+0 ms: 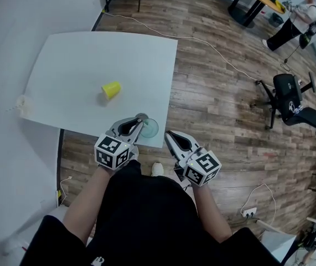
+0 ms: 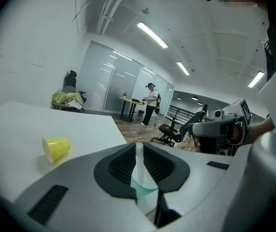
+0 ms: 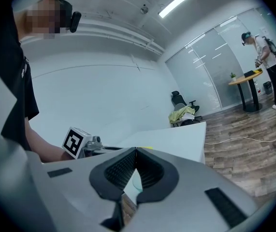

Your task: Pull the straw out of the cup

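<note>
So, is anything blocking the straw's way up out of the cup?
Nothing visible. The left gripper pinches the straw above the clear cup, with open air overhead; the yellow cup lies well apart, and the right gripper is off to the side.

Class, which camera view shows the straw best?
The left gripper view: the white straw stands pinched between the left gripper's jaws, above the clear cup. In the head view the gripper mostly hides it; the right gripper view shows none of it.

Your white table point(image 1: 80, 60) bears a yellow cup point(image 1: 111, 88) lying on its side; a black office chair point(image 1: 288, 93) stands to your right.
</note>
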Action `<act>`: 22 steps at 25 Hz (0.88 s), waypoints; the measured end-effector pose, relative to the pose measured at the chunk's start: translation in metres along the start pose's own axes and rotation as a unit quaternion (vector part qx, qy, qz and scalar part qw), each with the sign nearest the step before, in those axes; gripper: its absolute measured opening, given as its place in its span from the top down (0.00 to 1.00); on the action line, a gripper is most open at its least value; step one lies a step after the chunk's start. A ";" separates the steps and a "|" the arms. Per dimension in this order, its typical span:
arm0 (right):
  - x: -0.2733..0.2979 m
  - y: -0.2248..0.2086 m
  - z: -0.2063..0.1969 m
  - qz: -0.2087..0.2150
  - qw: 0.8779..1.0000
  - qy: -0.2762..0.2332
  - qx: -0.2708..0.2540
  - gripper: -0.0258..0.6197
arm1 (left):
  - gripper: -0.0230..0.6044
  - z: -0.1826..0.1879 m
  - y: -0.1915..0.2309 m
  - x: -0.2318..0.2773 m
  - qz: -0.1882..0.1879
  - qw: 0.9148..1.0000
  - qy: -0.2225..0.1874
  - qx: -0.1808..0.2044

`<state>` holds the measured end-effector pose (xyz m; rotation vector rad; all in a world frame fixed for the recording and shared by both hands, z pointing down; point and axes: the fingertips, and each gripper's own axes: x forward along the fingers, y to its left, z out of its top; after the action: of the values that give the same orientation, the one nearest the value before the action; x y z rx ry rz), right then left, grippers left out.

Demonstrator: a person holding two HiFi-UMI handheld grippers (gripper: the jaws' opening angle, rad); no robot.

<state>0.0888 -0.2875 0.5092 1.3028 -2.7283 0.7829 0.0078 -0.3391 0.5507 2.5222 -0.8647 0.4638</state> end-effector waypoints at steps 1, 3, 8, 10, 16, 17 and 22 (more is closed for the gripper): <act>-0.002 0.001 0.001 0.002 1.000 -0.001 0.000 0.93 | 0.87 0.002 -0.002 -0.002 0.003 1.000 -0.003 0.000; -0.005 0.003 0.003 0.006 1.000 -0.002 -0.002 0.93 | 0.87 0.007 -0.006 -0.006 0.008 1.000 -0.008 0.001; -0.011 0.009 0.006 0.017 1.000 -0.007 -0.010 0.93 | 0.87 0.017 -0.011 -0.013 0.020 1.000 -0.024 0.007; -0.014 0.011 0.006 0.021 1.000 -0.012 -0.012 0.93 | 0.87 0.020 -0.015 -0.016 0.025 0.999 -0.032 0.009; -0.028 0.017 0.013 0.034 0.999 -0.024 -0.020 0.93 | 0.87 0.033 -0.026 -0.029 0.042 0.997 -0.056 0.017; -0.031 0.017 0.014 0.036 0.999 -0.025 -0.022 0.93 | 0.87 0.036 -0.028 -0.031 0.045 0.997 -0.060 0.018; -0.047 0.021 0.017 0.046 0.998 -0.032 -0.027 0.93 | 0.87 0.045 -0.038 -0.042 0.062 0.995 -0.081 0.019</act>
<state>0.1074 -0.2499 0.4751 1.2207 -2.8554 0.6807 0.0087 -0.3133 0.4829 2.5779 -1.0870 0.3184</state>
